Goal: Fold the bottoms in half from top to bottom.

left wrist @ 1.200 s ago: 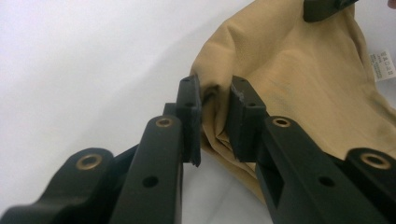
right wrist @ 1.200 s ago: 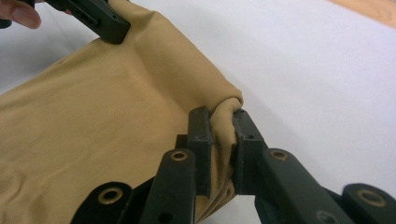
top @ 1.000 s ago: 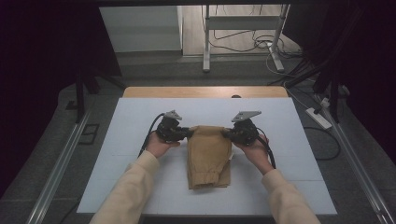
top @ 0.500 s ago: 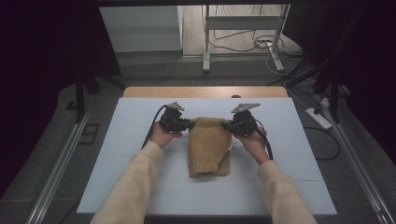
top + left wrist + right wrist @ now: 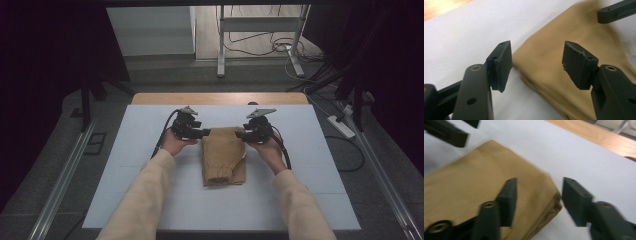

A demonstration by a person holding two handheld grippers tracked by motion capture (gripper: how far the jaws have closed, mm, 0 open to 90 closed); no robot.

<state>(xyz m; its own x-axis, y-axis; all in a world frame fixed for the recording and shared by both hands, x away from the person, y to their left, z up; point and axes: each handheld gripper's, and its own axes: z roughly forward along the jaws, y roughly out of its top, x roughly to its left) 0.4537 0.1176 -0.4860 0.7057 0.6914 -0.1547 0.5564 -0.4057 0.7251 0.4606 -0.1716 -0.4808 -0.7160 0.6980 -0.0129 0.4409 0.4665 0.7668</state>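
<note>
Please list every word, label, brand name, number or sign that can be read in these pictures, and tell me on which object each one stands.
There are none to read.
Folded tan cloth garment: plain fabric, no tag or print that I can see.
White table cover: blank.
Black left gripper and black right gripper: no markings visible; jaws stand open.
White power strip on the floor: too small to tell.

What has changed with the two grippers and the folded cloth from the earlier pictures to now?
Both grippers carried the far end of the folded tan cloth a little farther up the table, then let go. The jaws of the left gripper and the right gripper have just been opening; each pair now stands apart at a far corner of the cloth, not pressing it. The cloth stays folded on the white table, and both hands stay beside it.
</note>
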